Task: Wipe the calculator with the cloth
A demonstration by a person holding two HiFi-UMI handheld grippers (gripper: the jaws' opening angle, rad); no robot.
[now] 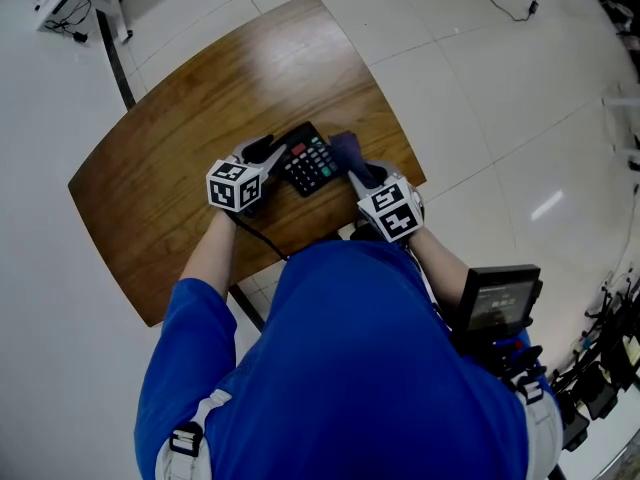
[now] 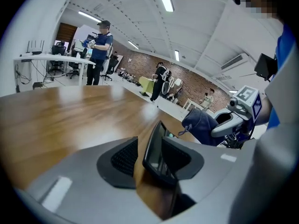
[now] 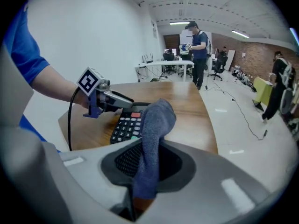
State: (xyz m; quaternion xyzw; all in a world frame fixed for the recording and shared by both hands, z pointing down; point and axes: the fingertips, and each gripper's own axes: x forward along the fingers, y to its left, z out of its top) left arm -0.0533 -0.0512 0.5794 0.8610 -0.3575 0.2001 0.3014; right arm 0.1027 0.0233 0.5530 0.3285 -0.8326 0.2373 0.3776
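A black calculator (image 1: 308, 161) with coloured keys lies on the brown wooden table (image 1: 190, 138), near its front edge. My left gripper (image 1: 275, 153) is at the calculator's left end. In the left gripper view the calculator (image 2: 156, 153) stands edge-on between the jaws, against the right pad, with a gap of bare table before the left pad. My right gripper (image 1: 365, 173) is shut on a blue-grey cloth (image 1: 348, 150) just right of the calculator. The right gripper view shows the cloth (image 3: 152, 139) pinched between the pads, its free end bunched above the calculator (image 3: 125, 127).
The table's right edge (image 3: 212, 125) runs close to the cloth, with white tiled floor (image 1: 480, 88) beyond. People stand by white desks (image 2: 51, 59) far back. A cable (image 1: 262, 238) trails from the left gripper across the table's front.
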